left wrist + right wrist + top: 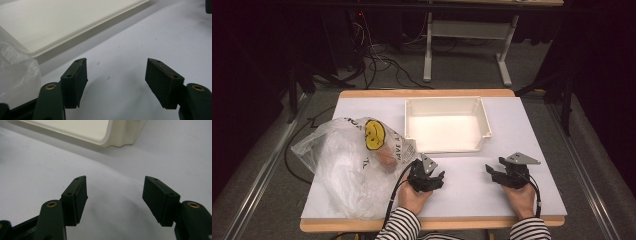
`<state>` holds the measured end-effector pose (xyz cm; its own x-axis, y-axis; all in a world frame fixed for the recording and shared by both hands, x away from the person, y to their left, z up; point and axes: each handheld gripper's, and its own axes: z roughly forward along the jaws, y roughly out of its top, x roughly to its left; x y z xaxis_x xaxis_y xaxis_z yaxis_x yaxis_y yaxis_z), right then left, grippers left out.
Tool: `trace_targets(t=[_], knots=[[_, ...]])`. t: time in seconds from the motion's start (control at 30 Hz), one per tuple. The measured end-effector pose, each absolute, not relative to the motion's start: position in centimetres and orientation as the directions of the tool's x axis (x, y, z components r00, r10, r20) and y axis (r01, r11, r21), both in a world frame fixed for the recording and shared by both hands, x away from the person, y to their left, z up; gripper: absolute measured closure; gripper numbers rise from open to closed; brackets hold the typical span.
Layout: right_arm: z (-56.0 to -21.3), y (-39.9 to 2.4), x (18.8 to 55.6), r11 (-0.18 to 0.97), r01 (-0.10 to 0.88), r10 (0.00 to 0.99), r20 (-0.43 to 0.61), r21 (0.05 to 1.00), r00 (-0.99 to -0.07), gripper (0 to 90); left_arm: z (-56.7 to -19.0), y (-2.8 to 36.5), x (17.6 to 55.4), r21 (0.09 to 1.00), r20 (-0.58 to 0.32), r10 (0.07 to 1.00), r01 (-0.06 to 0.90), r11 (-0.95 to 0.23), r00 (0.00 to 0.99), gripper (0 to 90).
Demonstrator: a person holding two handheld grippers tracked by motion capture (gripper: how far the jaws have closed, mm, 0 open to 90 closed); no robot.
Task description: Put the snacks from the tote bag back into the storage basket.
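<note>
Soft, slippery plastic bag (344,160) left of tray (484,120); both empty, wide-jawed grippers, left gripper (428,181) and right gripper (501,176), should pinch a gathered fold.

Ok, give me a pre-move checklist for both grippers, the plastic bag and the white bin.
1. Left gripper open, nothing between the jaws: ok.
2. Right gripper open, nothing between the jaws: ok.
3. White bin upright, inside bare: ok.
4. Plastic bag on the table, beside the left gripper: ok.
5. Bag mouth open toward the grippers: cannot tell.
6. What the bag holds, apart from a brownish lump: cannot tell.
</note>
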<state>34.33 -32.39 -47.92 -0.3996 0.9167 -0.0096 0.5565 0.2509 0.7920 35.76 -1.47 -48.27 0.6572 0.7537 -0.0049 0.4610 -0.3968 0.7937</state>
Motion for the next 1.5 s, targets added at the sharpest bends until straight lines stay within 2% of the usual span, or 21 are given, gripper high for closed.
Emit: trace_targets(t=[0.4, 0.6, 0.73, 0.9, 1.27, 1.47, 1.5], knots=[[-47.9, -32.4, 34.2, 0.247, 0.55, 0.917, -0.009, 0.798, -0.398, 36.4, -47.2, -1.9, 35.1, 0.8, -0.035, 0.725, 0.454, -0.392, 0.688, 33.5], [-47.9, -32.4, 34.3, 0.254, 0.55, 0.912, -0.008, 0.795, -0.41, 36.4, -46.6, -1.8, 34.2, 0.817, -0.035, 0.712, 0.43, -0.384, 0.701, 37.4], [-47.9, -32.4, 34.3, 0.251, 0.549, 0.913, -0.007, 0.797, -0.407, 36.4, -46.2, -1.6, 34.0, 0.802, -0.056, 0.713, 0.457, -0.384, 0.699, 37.7], [-47.9, -32.3, 34.3, 0.258, 0.554, 0.913, -0.012, 0.792, -0.409, 36.4, -45.2, -2.0, 32.8, 0.784, 0.02, 0.696, 0.421, -0.456, 0.717, 38.6], [-47.9, -32.2, 34.3, 0.266, 0.55, 0.912, -0.023, 0.791, -0.409, 36.3, -43.6, -0.9, 32.2, 0.771, -0.015, 0.691, 0.448, -0.453, 0.723, 36.3], [-48.0, -32.2, 34.3, 0.267, 0.551, 0.912, -0.023, 0.791, -0.409, 36.3, -42.4, -0.2, 31.8, 0.791, 0.009, 0.698, 0.422, -0.443, 0.716, 32.5], [-47.9, -32.2, 34.3, 0.267, 0.551, 0.912, -0.023, 0.791, -0.409, 36.3, -42.1, 0.1, 31.8, 0.797, 0.035, 0.71, 0.409, -0.445, 0.703, 32.4]])
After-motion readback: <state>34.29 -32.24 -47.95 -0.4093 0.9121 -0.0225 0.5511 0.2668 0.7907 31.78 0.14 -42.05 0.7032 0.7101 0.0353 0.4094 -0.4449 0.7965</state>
